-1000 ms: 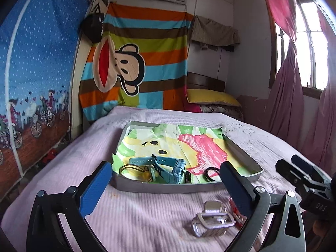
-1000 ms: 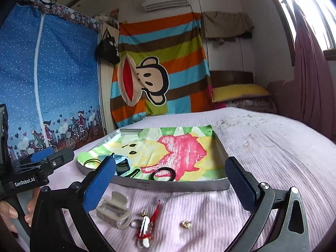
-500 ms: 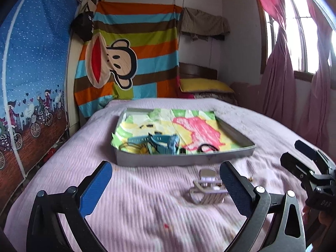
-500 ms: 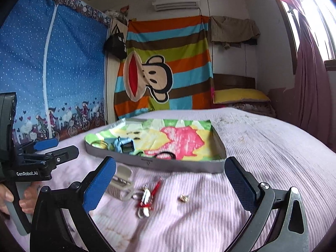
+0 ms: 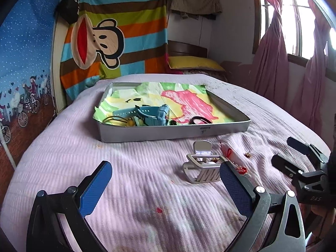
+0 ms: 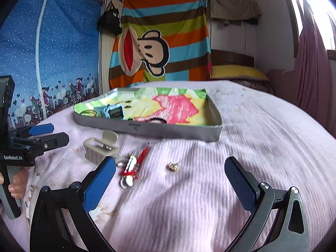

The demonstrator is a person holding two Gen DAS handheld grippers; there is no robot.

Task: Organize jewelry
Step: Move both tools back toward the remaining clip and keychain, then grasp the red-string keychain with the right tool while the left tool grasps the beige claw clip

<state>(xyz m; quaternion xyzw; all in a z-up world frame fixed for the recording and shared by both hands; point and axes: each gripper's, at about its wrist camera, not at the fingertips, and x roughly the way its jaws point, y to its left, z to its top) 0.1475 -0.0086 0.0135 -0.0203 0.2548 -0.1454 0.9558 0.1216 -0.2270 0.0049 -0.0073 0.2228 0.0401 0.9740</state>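
A grey tray (image 5: 174, 131) (image 6: 147, 129) lined with a cartoon cloth sits mid-bed. It holds a blue watch (image 5: 154, 115) (image 6: 112, 111), a yellow bangle (image 5: 115, 120) and a black hair tie (image 5: 199, 120) (image 6: 157, 120). On the pink bedspread in front of it lie a beige hair claw (image 5: 202, 166) (image 6: 100, 147), a red-tasselled earring (image 6: 133, 167) (image 5: 229, 153) and a small gold earring (image 6: 174, 166) (image 5: 248, 154). My left gripper (image 5: 163, 187) stands open and holds nothing, the claw just beyond its right finger. My right gripper (image 6: 170, 181) is open and holds nothing, short of the gold earring.
A yellow pillow (image 5: 193, 63) and wooden headboard lie at the far end of the bed. A striped monkey cloth (image 6: 159, 42) hangs on the back wall, a blue patterned curtain (image 6: 48, 48) on the left, and pink curtains (image 5: 273, 52) by the window on the right.
Both grippers have drawn back from the tray and tilted down toward the loose pieces on the bedspread. Their jaws stayed open. Nothing was picked up or moved.
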